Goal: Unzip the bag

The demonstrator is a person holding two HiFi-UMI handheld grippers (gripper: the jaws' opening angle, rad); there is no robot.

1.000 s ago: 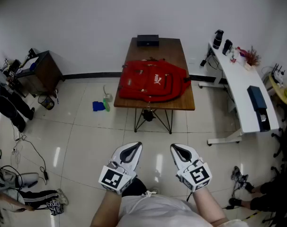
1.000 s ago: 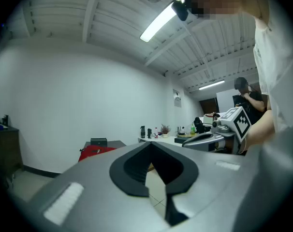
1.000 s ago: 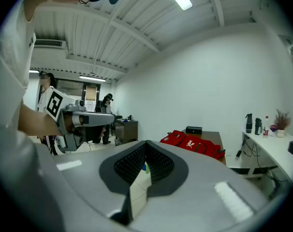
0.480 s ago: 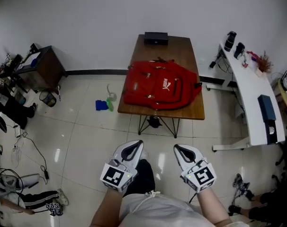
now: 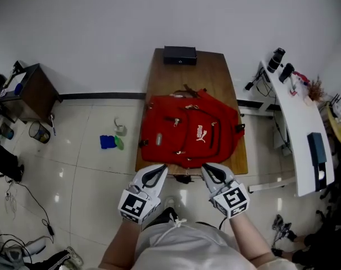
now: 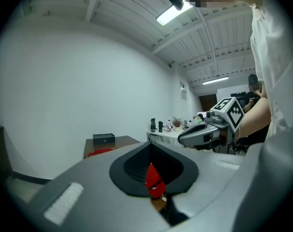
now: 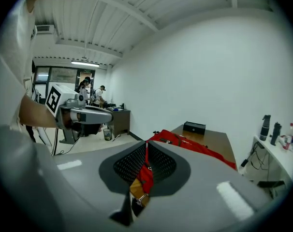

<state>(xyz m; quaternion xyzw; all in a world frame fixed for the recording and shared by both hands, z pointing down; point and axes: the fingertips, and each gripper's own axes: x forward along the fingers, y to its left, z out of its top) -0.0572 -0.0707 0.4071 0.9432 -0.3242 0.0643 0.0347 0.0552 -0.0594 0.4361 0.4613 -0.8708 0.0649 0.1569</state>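
Hovering at the near edge of the desk [image 5: 212, 66], we've got the left tongs [image 5: 158, 172] and right tongs [image 5: 209, 171] both pinched together, empty. The red bag [image 5: 190, 131] lies flat straight ahead, spread across the desk, about equally near either (looks zipped, contents unseen).

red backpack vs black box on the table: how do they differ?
Size: the red backpack covers most of the table's near half, while the black box is small.
Shape: the red backpack is soft and rounded, lying flat; the black box is a rigid rectangle.
Place: the red backpack lies at the near end, the black box at the far edge by the wall.
Both rest on the table, not touching.
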